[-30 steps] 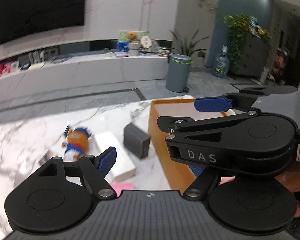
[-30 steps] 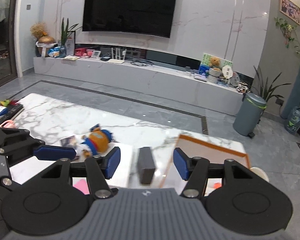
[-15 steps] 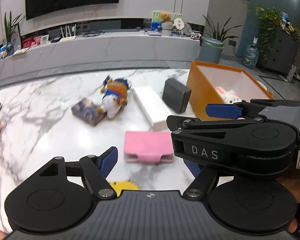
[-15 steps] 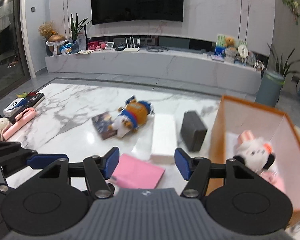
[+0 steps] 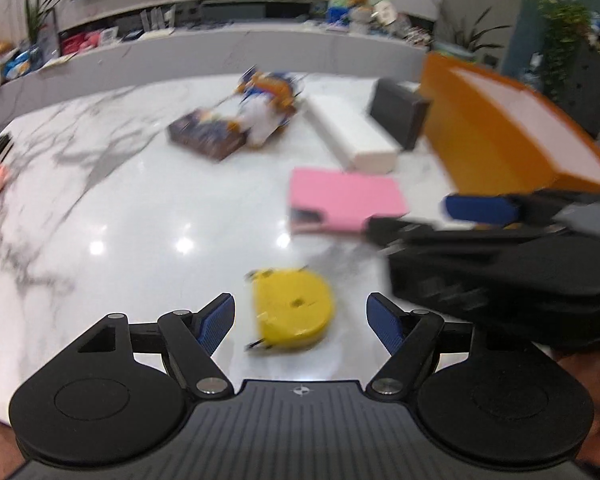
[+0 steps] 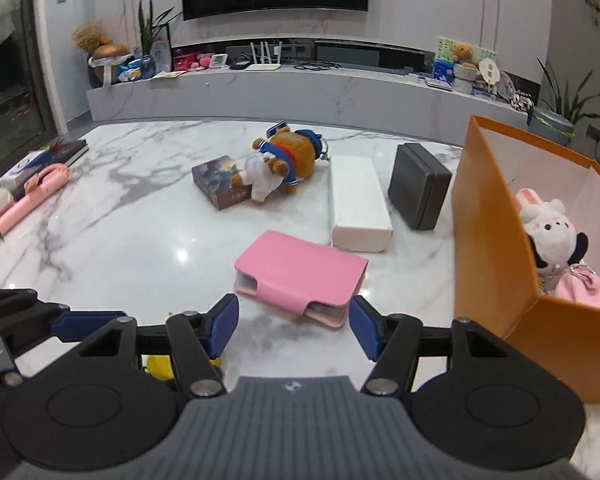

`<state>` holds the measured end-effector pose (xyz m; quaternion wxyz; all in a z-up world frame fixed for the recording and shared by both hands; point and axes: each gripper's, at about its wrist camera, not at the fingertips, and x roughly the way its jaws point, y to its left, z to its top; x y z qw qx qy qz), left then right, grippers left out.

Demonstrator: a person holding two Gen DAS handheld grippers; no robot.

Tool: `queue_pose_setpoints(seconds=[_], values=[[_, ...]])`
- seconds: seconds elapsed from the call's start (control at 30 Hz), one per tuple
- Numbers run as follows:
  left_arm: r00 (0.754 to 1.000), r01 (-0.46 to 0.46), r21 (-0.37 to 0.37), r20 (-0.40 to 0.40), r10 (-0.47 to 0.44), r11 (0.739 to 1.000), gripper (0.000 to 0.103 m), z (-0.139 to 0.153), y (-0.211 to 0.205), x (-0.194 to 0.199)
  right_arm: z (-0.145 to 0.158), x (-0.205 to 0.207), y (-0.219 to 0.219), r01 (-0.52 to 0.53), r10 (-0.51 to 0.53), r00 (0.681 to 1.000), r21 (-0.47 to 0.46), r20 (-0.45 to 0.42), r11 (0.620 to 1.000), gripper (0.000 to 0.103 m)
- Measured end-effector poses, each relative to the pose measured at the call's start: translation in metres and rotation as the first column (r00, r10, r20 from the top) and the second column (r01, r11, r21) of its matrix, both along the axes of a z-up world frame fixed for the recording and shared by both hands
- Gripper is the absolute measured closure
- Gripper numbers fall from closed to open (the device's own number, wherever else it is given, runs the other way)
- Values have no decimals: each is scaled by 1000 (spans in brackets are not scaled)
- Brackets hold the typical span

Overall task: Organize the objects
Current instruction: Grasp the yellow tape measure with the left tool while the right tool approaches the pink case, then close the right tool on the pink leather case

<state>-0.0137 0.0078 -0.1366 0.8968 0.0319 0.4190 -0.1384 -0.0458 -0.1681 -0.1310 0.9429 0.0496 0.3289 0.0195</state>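
Above the marble table [image 6: 112,240] both my grippers tilt downward, side by side. My left gripper [image 5: 300,320] has fingers spread, the yellow round object [image 5: 292,308] lying on the table between the pads, untouched. My right gripper [image 6: 294,320] also stands apart, empty, just short of the pink case [image 6: 300,276]. Orange box [image 6: 496,240] at right holds a plush rabbit [image 6: 548,228]. Left view is motion-blurred; the yellow object's details are unreadable, and the right view shows only a sliver.

boxes [image 6: 360,200]: 4 | plush toys [image 6: 280,160]: 3 | pink case [image 6: 300,276]: 1 | yellow disc [image 5: 292,308]: 1
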Motion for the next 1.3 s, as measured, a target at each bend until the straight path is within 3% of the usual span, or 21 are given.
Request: queue_pose_setpoints(seconds=[0.17, 0.4, 0.43, 0.5, 0.53, 0.77, 0.93, 1.1, 1.3], values=[[1000, 1, -2, -26, -1, 1000, 14, -19, 12, 5, -13, 10, -9, -22, 22, 1000, 0, 22, 1000, 36], [998, 54, -9, 26, -53, 999, 14, -28, 0, 12, -21, 34, -23, -31, 30, 999, 29, 35, 999, 32], [998, 58, -11, 34, -58, 998, 15, -29, -2, 13, -22, 38, -23, -37, 36, 999, 28, 37, 999, 31], [997, 56, -1, 54, -56, 998, 36, -30, -3, 16, -23, 44, -22, -53, 52, 998, 17, 40, 998, 31], [996, 64, -1, 62, -64, 998, 41, -29, -2, 16, -24, 46, -21, -62, 62, 997, 7, 42, 998, 29], [999, 40, -13, 34, -40, 999, 41, -26, 24, 33, -36, 71, -10, -131, 134, 991, -86, 26, 988, 21], [999, 32, -33, 12, -31, 999, 41, -24, 47, 44, -33, 94, -8, -266, 262, 963, -64, -60, 962, 13], [998, 63, -77, 0, -63, 995, 41, -24, 56, 46, -24, 113, 12, -424, 388, 901, -212, -193, 880, 13], [998, 65, -90, -1, -65, 994, 41, -24, 58, 45, -23, 143, 34, -670, 521, 733, -332, -439, 664, 9]])
